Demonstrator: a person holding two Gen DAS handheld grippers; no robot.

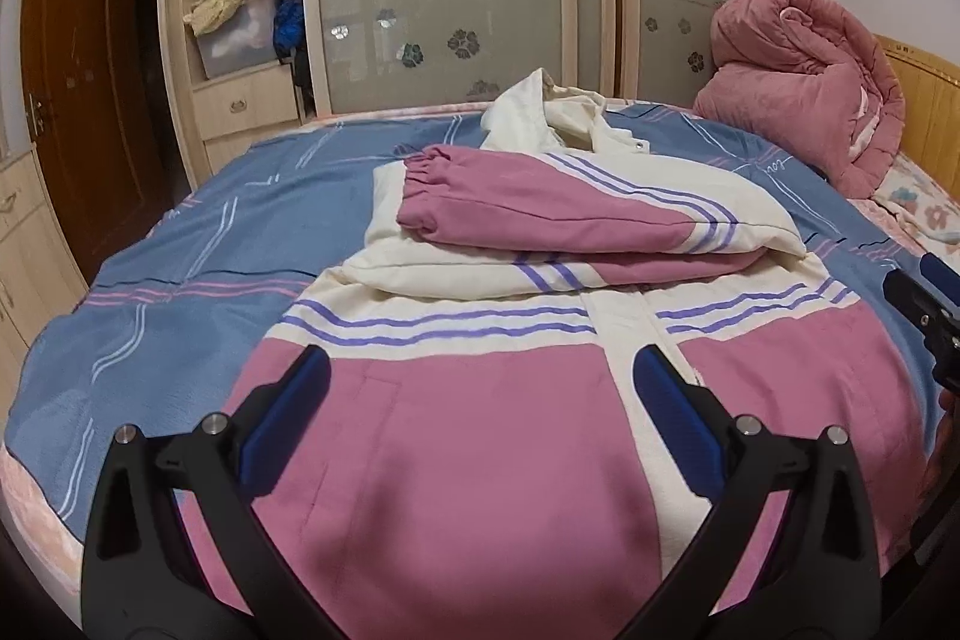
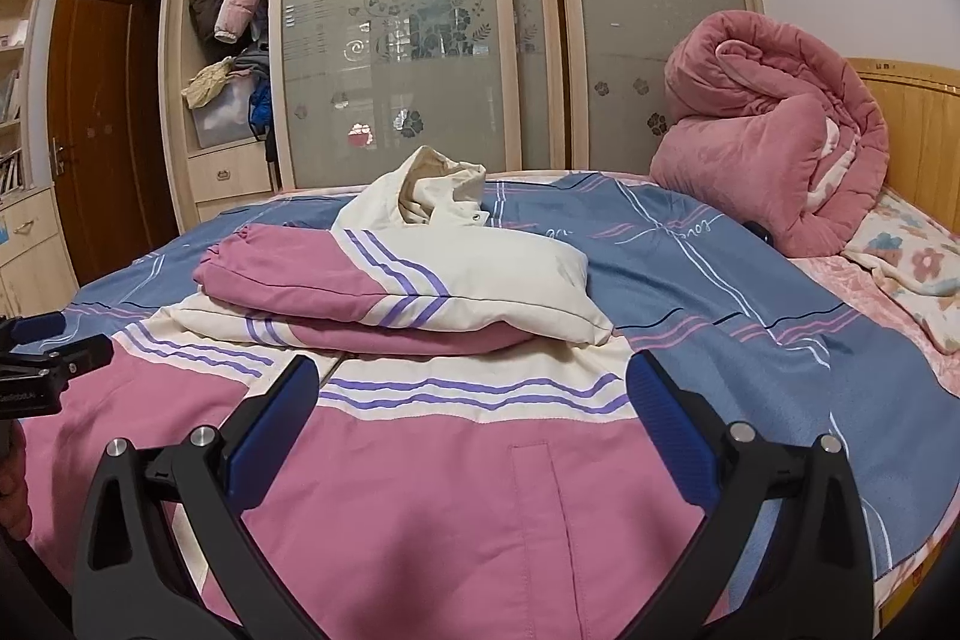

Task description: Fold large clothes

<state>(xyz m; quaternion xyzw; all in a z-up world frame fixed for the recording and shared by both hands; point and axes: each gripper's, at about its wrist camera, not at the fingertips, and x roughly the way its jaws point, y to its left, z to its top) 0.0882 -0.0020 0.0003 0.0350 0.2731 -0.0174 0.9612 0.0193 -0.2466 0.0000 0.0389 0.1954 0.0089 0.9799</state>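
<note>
A large pink and cream jacket (image 1: 456,436) with purple stripes lies on the bed, hem toward me. Both sleeves (image 1: 540,208) are folded across its chest, and the cream hood (image 1: 546,112) points at the wardrobe. My left gripper (image 1: 480,376) hovers open over the lower left front panel, nothing between its fingers. My right gripper (image 2: 474,388) stands open over the lower right panel of the jacket (image 2: 420,508), near the pocket slit. The folded sleeves (image 2: 384,292) and hood (image 2: 432,190) lie beyond it. Each gripper shows at the edge of the other's view.
The bed carries a blue patterned sheet (image 1: 180,274). A rolled pink quilt (image 2: 774,142) sits by the wooden headboard (image 2: 918,130) at the right. A wardrobe with frosted sliding doors (image 2: 396,40) stands behind the bed, with a brown door (image 2: 96,124) at the left.
</note>
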